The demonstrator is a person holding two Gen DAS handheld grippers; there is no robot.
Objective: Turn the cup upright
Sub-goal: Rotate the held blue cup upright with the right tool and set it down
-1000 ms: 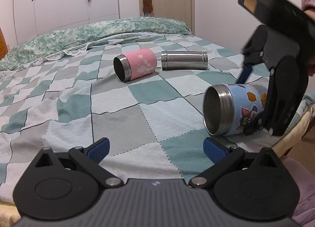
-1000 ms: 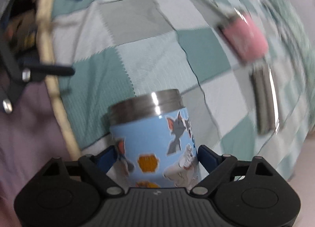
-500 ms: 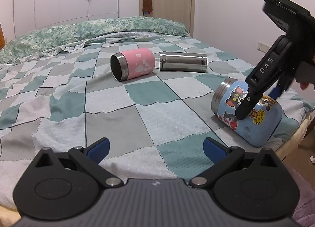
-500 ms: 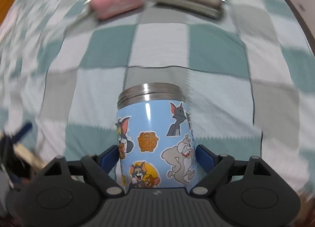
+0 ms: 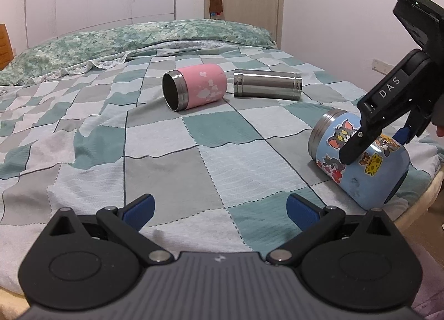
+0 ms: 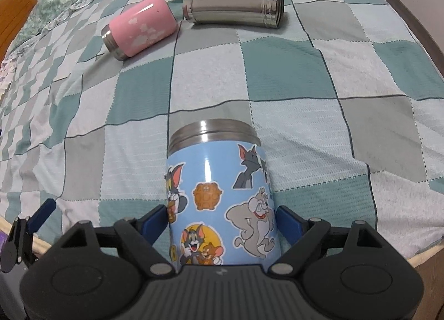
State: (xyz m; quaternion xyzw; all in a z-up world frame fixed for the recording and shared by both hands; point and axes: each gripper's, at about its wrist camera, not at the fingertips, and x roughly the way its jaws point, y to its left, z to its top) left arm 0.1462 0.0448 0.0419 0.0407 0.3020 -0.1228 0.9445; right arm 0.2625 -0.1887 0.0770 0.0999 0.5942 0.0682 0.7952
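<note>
A blue cartoon-sticker cup [image 5: 360, 161] lies tilted on its side near the bed's right edge, steel mouth pointing up the bed. My right gripper [image 6: 222, 220] is shut on the blue cup [image 6: 219, 203], blue pads on both sides of its body; in the left wrist view it [image 5: 380, 139] reaches down onto the cup from the right. My left gripper [image 5: 219, 209] is open and empty, low over the near edge of the bed, left of the cup.
A pink cup [image 5: 194, 89] and a steel cup [image 5: 266, 88] lie on their sides farther up the checked quilt [image 5: 166, 164]. They also show in the right wrist view: pink cup [image 6: 140, 30], steel cup [image 6: 233, 9]. The bed edge [image 5: 421, 198] is right beside the blue cup.
The right gripper has swung round with the blue cup, turning its mouth from facing me toward the head of the bed and tilting it. The left gripper stayed nearly still.
</note>
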